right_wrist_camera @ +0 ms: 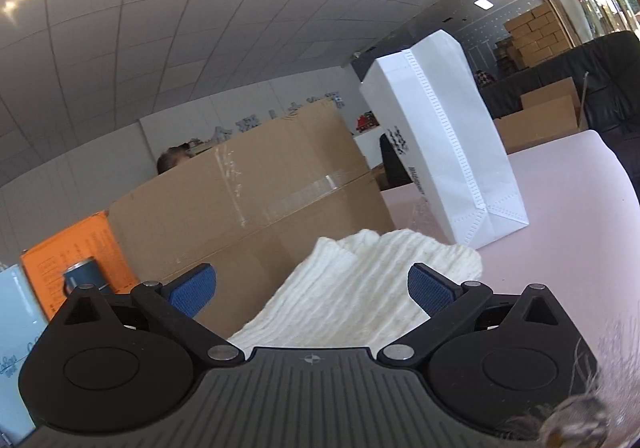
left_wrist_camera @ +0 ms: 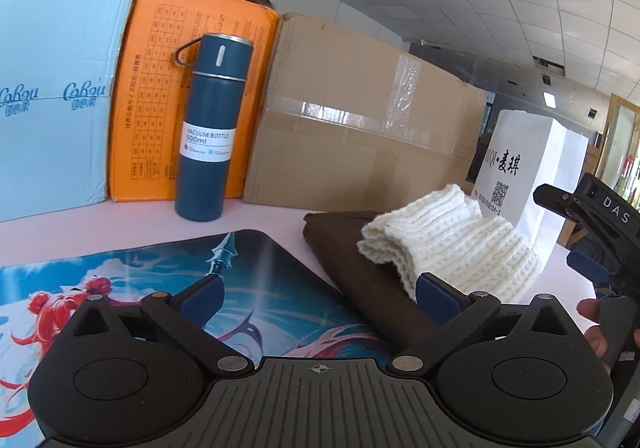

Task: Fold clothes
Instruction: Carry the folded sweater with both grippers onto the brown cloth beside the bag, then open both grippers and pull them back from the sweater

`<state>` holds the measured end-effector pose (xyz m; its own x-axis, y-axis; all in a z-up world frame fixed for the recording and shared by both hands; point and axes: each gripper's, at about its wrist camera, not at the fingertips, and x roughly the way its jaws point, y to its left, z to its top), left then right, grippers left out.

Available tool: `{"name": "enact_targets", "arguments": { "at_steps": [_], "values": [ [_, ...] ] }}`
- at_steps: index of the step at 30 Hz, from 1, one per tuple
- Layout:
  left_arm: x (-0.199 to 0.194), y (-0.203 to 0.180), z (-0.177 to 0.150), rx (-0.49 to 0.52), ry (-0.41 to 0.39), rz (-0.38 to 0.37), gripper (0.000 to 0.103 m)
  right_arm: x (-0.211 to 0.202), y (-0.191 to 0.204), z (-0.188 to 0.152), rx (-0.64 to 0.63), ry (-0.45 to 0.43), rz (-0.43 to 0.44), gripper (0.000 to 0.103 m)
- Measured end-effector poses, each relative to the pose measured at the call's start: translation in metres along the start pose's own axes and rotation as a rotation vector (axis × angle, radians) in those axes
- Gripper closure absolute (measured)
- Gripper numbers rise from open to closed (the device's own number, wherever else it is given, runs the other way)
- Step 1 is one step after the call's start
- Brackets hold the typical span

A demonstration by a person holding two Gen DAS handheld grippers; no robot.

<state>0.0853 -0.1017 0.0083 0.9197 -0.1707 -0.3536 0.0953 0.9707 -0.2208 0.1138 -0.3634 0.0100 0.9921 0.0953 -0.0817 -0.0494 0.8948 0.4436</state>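
Both grippers spread wide, nothing held.

From the left we see our left gripper [left_wrist_camera: 318, 298] empty over the printed mat [left_wrist_camera: 120, 288], the brown garment [left_wrist_camera: 360, 260] ahead to its right. The folded cream knit [left_wrist_camera: 444, 244] lies on that garment, long axis running away from us, directly before our empty right gripper [right_wrist_camera: 312, 286], which we judge nearer.

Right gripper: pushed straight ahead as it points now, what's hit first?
Probably the folded white knit: it lies between the open right gripper fingers. Beyond it, the brown cardboard box. Depth unclear.
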Motion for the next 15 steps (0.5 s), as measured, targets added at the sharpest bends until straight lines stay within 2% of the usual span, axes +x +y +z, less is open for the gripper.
{"name": "enact_targets", "arguments": {
  "at_steps": [2, 6, 11, 13, 15],
  "values": [
    [-0.017, 0.012, 0.000, 0.031, -0.026, 0.003, 0.000, -0.014, 0.025, -0.008, -0.015, 0.028, 0.026, 0.000],
    [-0.049, 0.043, -0.003, 0.102, -0.088, 0.045, 0.000, -0.033, 0.068, -0.024, -0.018, 0.066, 0.003, 0.000],
    [-0.070, 0.079, -0.009, 0.139, -0.143, 0.115, 0.000, -0.037, 0.102, -0.057, 0.033, 0.159, -0.117, 0.000],
    [-0.073, 0.090, -0.012, 0.137, -0.166, 0.122, 0.000, -0.037, 0.113, -0.072, 0.017, 0.204, -0.162, 0.000],
    [-0.074, 0.098, -0.015, 0.122, -0.171, 0.128, 0.000, -0.036, 0.125, -0.085, -0.021, 0.204, -0.207, 0.000]
  ]
}}
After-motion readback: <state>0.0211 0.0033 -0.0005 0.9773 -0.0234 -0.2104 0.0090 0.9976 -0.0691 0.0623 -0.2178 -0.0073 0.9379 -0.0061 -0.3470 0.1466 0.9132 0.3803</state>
